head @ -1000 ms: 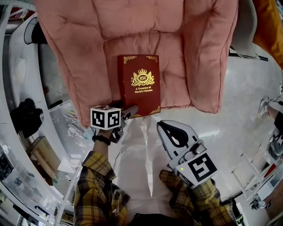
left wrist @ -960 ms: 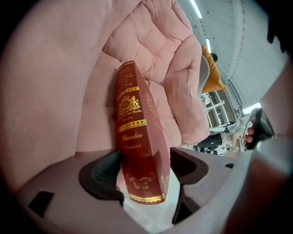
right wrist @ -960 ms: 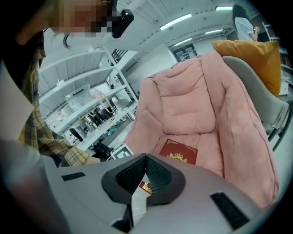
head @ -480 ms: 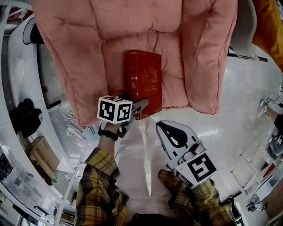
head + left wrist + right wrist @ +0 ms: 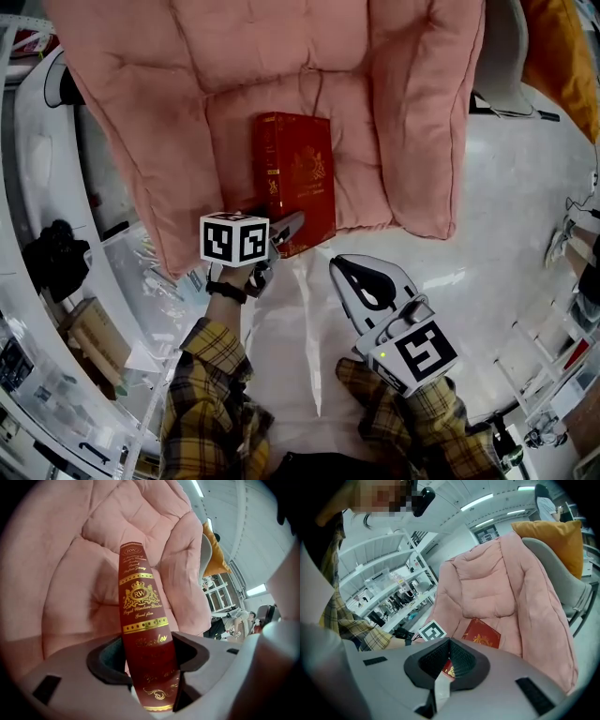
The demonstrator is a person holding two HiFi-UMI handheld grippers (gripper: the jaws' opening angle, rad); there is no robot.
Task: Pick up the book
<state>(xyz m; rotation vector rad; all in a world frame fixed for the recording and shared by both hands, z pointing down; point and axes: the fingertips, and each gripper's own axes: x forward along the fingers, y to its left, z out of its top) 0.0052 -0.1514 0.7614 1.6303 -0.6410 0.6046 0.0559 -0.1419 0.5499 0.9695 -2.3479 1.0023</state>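
A dark red book (image 5: 295, 183) with gold print stands tilted on its long edge on the seat of a pink cushioned chair (image 5: 394, 112), spine turned up and left. My left gripper (image 5: 286, 230) is at the book's near end. In the left gripper view the spine (image 5: 143, 620) fills the gap, and the jaws of the left gripper (image 5: 149, 667) are closing on the two covers, touching both. My right gripper (image 5: 339, 267) hangs over the white floor short of the chair, jaws together and empty. The right gripper (image 5: 443, 677) view shows the book (image 5: 483, 637) further ahead.
White shelving with boxes and clutter (image 5: 84, 309) runs along the left. A grey chair with an orange cushion (image 5: 562, 56) stands at the back right. White floor (image 5: 506, 216) lies to the right of the pink chair. My plaid sleeves (image 5: 206, 394) fill the lower middle.
The book went from lying flat, cover up, to standing tilted on its edge with the spine showing. My left gripper moved in onto its near end. The right gripper stayed put.
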